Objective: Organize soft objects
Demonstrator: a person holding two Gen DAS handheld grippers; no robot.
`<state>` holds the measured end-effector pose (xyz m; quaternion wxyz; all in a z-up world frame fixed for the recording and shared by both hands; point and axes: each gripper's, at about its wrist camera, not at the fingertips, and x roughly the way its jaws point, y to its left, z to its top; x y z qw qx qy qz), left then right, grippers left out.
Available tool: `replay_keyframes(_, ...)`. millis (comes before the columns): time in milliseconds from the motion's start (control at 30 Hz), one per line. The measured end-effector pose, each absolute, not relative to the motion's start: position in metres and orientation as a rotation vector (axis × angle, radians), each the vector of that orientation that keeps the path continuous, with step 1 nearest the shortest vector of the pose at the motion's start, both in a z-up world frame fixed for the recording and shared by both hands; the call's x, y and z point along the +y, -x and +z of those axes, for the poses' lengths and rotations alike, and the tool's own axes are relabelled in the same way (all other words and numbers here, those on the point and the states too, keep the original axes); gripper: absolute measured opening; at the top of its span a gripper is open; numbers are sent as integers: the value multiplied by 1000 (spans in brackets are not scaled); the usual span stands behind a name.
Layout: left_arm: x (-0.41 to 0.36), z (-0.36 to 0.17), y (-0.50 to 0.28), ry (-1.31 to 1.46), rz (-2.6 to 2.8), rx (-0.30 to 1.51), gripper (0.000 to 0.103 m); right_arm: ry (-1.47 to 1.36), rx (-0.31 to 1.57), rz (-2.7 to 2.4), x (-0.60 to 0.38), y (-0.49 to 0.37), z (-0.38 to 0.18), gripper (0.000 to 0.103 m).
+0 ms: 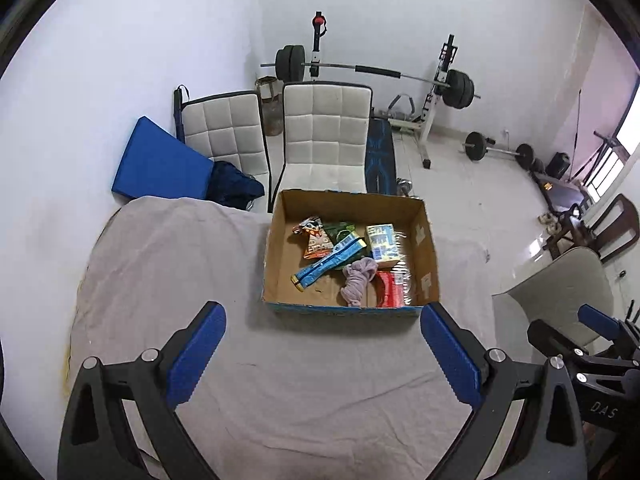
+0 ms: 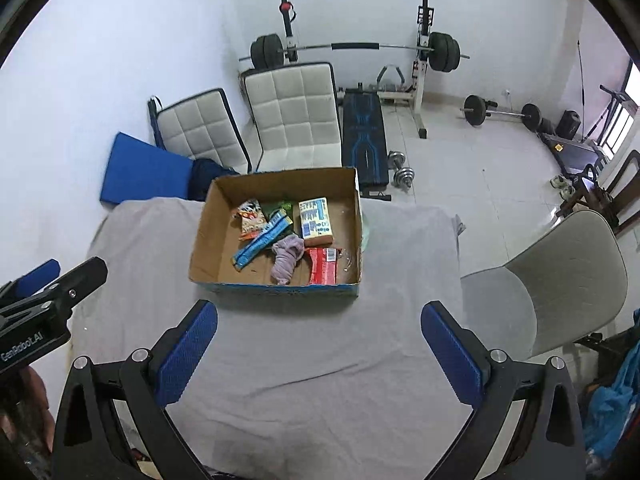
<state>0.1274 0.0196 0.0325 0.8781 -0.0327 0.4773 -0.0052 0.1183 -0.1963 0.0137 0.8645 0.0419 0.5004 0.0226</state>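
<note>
Grey cloth (image 1: 280, 380) covers the table; left gripper (image 1: 322, 354) spread, cardboard box (image 1: 430, 256) at twelve o'clock holding a crumpled lilac cloth (image 1: 356, 280). Right view: right gripper (image 2: 320, 354) spread, lilac cloth (image 2: 286, 260) among packets at twelve.

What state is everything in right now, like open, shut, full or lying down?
Left gripper: open, holding nothing.
Right gripper: open, holding nothing.
Cardboard box: open on top, partly filled.
Purple cloth: crumpled inside the box.
Blue packet: lying flat in the box.
</note>
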Motion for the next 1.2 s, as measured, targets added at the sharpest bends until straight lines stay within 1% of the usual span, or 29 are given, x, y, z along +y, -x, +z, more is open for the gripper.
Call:
replay_keyframes(267, 17, 53, -100, 63, -12, 970, 100, -73, 1034, 53, -195, -77, 44, 103)
replay_keyframes(500, 16, 56, -94, 58, 0, 962, 100, -41, 970, 15, -192, -68, 63, 103)
replay_keyframes(1200, 12, 63, -85, 49, 17, 941, 100, -47, 917, 5, -190, -73, 77, 103)
